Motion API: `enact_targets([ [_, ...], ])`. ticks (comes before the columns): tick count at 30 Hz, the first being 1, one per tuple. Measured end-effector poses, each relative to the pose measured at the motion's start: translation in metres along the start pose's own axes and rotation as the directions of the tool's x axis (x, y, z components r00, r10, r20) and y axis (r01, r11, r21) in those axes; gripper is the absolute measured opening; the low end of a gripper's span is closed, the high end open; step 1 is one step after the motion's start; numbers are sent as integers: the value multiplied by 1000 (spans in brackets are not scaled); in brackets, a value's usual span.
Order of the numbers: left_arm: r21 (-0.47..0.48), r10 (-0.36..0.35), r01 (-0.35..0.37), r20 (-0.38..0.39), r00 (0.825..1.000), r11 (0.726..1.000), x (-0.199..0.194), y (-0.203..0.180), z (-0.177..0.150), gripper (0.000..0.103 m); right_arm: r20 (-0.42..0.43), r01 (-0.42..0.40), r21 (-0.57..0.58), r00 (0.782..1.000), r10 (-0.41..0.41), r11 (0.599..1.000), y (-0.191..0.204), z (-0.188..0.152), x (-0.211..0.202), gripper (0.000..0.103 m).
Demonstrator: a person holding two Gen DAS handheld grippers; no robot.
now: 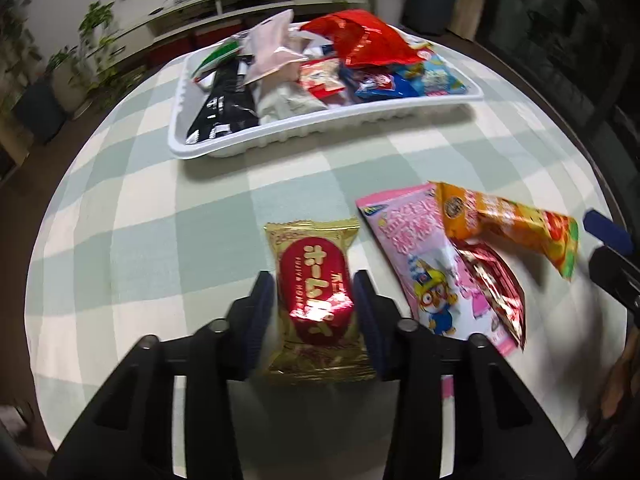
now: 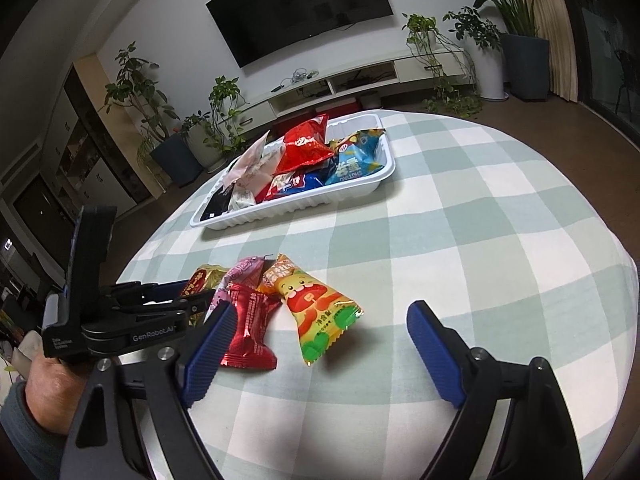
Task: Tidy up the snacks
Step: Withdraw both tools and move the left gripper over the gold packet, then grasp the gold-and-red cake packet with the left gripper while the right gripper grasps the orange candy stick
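1. Nearest to us, the left gripper (image 1: 314,300) has its blue ribbed pads on either side of a gold foil snack packet with a red oval label (image 1: 316,300); they appear to press the packet's two long edges, so we judge it gripped, though it lies on the cloth.
2. Under everything we see a table covered in a pale green and white checked cloth (image 2: 460,220), and at its far side a white ribbed plastic tray (image 2: 384,178) already heaped with packets, among them a large red foil bag (image 2: 306,146) and a blue bag (image 2: 356,160).
3. Our right gripper (image 2: 320,344) hangs with its jaws wide apart and nothing between them, just over the loose packets.
4. Beside the gold packet lie a pink cartoon-printed pouch (image 1: 420,256), an orange and green wrapped snack (image 2: 320,312) and a dark red foil sachet (image 2: 248,328), overlapping one another.
5. For this step, we judge the grip should stay centred on the packet's padded middle, firm enough not to slip yet not crushing the contents; then we lift straight up before crossing to the tray, so the packet clears the pink pouch.
6. We read Japanese characters on the red oval, with small letters beside them too blurred to be sure of; "GenRobot.AI" is printed on the left gripper's body in the right wrist view.
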State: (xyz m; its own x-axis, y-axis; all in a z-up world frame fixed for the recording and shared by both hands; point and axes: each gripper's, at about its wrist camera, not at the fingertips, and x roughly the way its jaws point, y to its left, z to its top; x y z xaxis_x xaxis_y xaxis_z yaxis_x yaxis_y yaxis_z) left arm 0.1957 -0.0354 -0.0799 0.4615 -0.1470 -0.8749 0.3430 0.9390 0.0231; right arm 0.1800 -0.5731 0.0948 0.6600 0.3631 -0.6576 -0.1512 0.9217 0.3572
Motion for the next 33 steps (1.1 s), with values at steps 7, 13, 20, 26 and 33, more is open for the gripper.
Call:
enact_targets([
  [7,35,-32,32,0,999,999,-12,-2,-21,29,-48,-8,-120,999,2,993,19,5,5,88],
  [13,16,-71,71,9,997,997,-28,6,-53,29,-160,15,-267,985,-60,964,35,18,25,86],
  [20,3,-88,88,13,996,996,-40,12,-74,29,-311,3,-410,940,-143,912,47,30,62,75],
  [26,12,-85,85,11,996,996,-41,10,-76,29,-429,-42,-478,883,-192,877,53,23,90,60],
  [33,6,-94,94,17,995,996,-41,12,-76,29,-445,-42,-434,879,-173,900,49,31,89,30],
])
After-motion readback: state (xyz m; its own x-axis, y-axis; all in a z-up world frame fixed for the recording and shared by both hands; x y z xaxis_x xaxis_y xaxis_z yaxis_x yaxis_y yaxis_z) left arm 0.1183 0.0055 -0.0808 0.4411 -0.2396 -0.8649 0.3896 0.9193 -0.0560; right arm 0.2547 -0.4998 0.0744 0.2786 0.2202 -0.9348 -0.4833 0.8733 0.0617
